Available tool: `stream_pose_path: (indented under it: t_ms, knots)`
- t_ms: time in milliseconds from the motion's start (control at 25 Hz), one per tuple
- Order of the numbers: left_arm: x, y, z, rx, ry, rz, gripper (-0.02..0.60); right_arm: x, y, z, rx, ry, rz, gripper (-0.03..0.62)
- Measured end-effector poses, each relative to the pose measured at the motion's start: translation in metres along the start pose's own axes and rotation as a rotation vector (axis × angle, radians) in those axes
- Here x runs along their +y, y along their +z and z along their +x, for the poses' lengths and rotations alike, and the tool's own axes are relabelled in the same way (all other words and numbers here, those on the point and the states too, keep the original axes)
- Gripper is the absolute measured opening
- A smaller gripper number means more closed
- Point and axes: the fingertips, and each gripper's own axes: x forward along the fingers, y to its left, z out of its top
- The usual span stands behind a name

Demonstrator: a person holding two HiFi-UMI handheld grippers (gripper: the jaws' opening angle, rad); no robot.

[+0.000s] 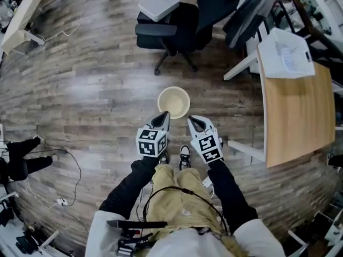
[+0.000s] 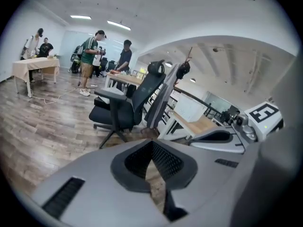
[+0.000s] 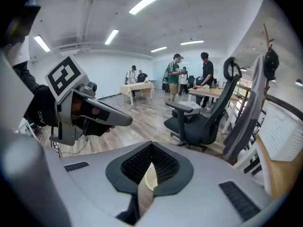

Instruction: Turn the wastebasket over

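1. One wastebasket point(image 1: 173, 101), cream and round, stands upright on the wood floor with its open mouth up. It lies between the office chair point(image 1: 179, 23) and the person's shoes point(image 1: 184, 155).
2. There are two grippers, one per hand, and both point forward and down at the wastebasket from the near side.
3. The left gripper point(image 1: 164, 115) has its tip at the wastebasket's near-left rim; I cannot tell whether it touches. In the left gripper view its jaws are drawn in to a thin slit with only floor showing through, so nothing is held.
4. The right gripper point(image 1: 193, 122) is tipped just beside the near-right rim. Its jaws are likewise narrow and hold nothing, and a sliver of the cream wastebasket shows through the gap.
5. Both arms, in black sleeves, reach forward side by side, with the grippers angled slightly toward each other.
6. One white box point(image 1: 158, 4) sits on the chair seat.
7. One wooden bench point(image 1: 300, 116) stands to the right, with one white box point(image 1: 284, 55) at its far edge.
8. Five people point(image 3: 175, 74) stand at benches across the room.
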Motion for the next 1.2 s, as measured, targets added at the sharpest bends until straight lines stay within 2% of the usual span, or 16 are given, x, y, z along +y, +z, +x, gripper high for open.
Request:
stream_pose_path:
  t_ms: [160,280,360,720,1200]
  knots:
    - [-0.039,0.053,-0.034,-0.131,0.044,-0.025,0.002,-0.006,0.043,-0.064,-0.096,-0.086,0.055,0.021]
    - [-0.069,0.091,-0.054,-0.21,0.058,0.013,0.002,-0.02,0.083,-0.103,-0.201,-0.164,0.119,0.021]
    - [-0.084,0.109,-0.07,-0.253,0.068,0.042,0.002,-0.021,0.109,-0.124,-0.27,-0.183,0.137,0.021]
    - [-0.115,0.143,-0.14,-0.382,0.119,0.077,0.002,-0.002,0.191,-0.19,-0.488,-0.184,0.067,0.021]
    - [-0.152,0.216,-0.2,-0.603,0.097,0.186,0.002,0.014,0.266,-0.248,-0.702,-0.173,0.021,0.021]
